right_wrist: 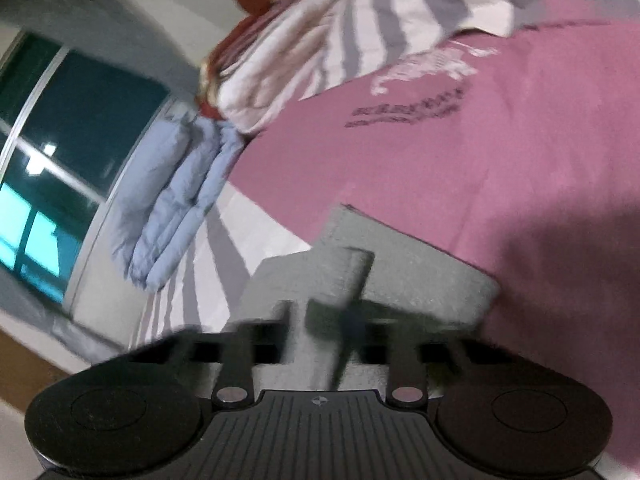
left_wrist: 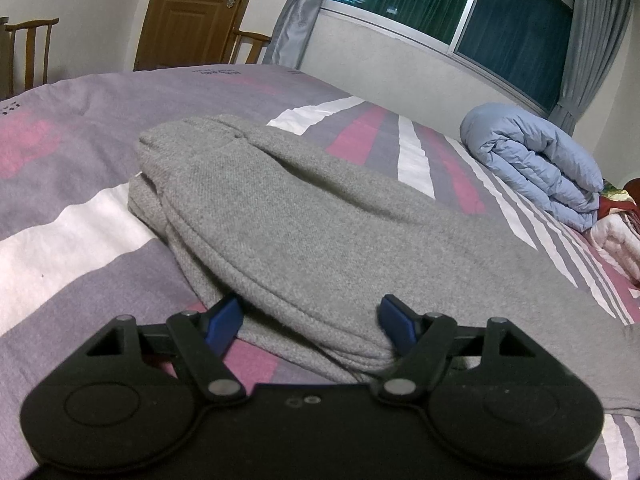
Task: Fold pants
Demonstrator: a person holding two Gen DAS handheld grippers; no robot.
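Observation:
The grey pants (left_wrist: 304,220) lie folded in layers on the striped bedspread (left_wrist: 80,208) in the left wrist view. My left gripper (left_wrist: 310,318) is open, its blue fingertips (left_wrist: 224,316) on either side of the near folded edge, which sits between them. In the blurred, tilted right wrist view, my right gripper (right_wrist: 344,320) is shut on a fold of the grey pants (right_wrist: 384,264), held above the pink part of the bedspread (right_wrist: 500,140).
A folded light-blue quilt (left_wrist: 532,164) lies at the bed's far right, below the window (left_wrist: 460,4); it also shows in the right wrist view (right_wrist: 176,184). Striped pillows (right_wrist: 320,40) lie beyond. Wooden chairs (left_wrist: 32,52) and a door (left_wrist: 192,12) stand behind the bed.

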